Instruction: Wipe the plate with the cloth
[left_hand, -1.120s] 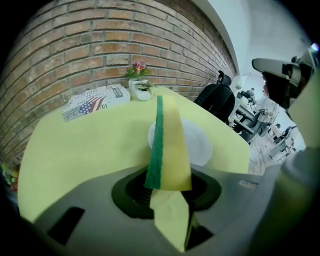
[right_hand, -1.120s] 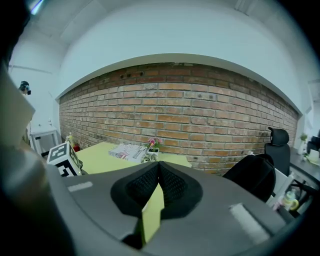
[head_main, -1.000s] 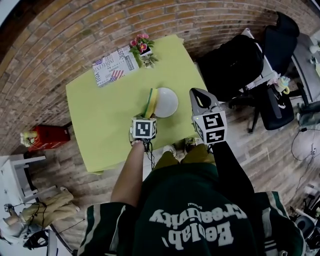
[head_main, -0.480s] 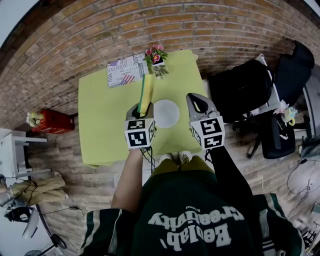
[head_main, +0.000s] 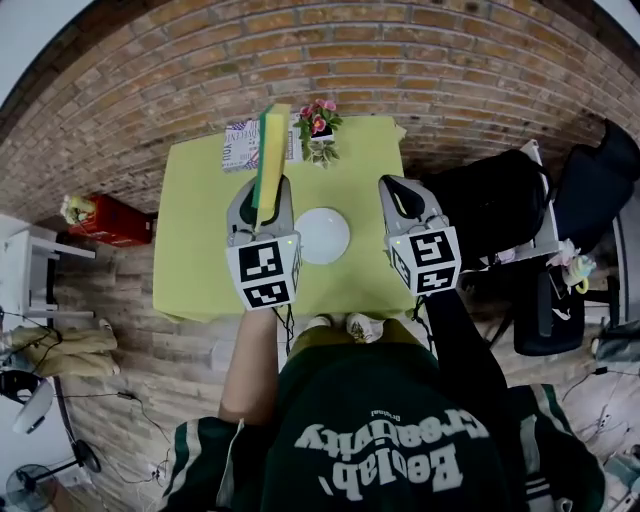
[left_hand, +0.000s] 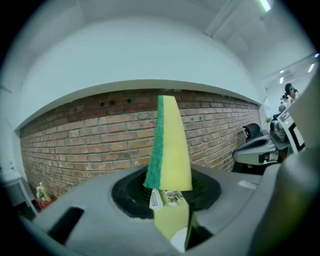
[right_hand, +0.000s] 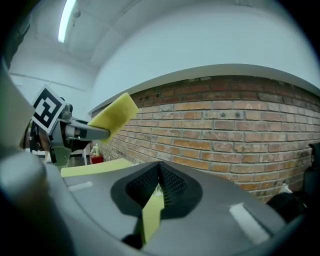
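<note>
A white plate (head_main: 322, 236) lies on the yellow-green table (head_main: 195, 250), near its front edge. My left gripper (head_main: 261, 197) is shut on a yellow sponge with a green scouring side (head_main: 269, 152). It holds the sponge upright in the air, to the left of the plate and apart from it. In the left gripper view the sponge (left_hand: 169, 149) rises from my left gripper (left_hand: 168, 194) against the brick wall. My right gripper (head_main: 403, 203) hovers right of the plate. Its jaws meet with nothing between them, as the right gripper (right_hand: 159, 186) shows in its own view, where the sponge (right_hand: 114, 118) is at the left.
A pot of pink flowers (head_main: 318, 126) and a printed booklet (head_main: 240, 145) sit at the table's far edge, against the brick wall. A red object (head_main: 108, 221) is on the floor at the left. Black chairs and bags (head_main: 490, 205) crowd the right side.
My left gripper has lifted the sponge from the plate's left rim up into the air. The right gripper rose a little and stays shut. The head view has shifted over the table.
</note>
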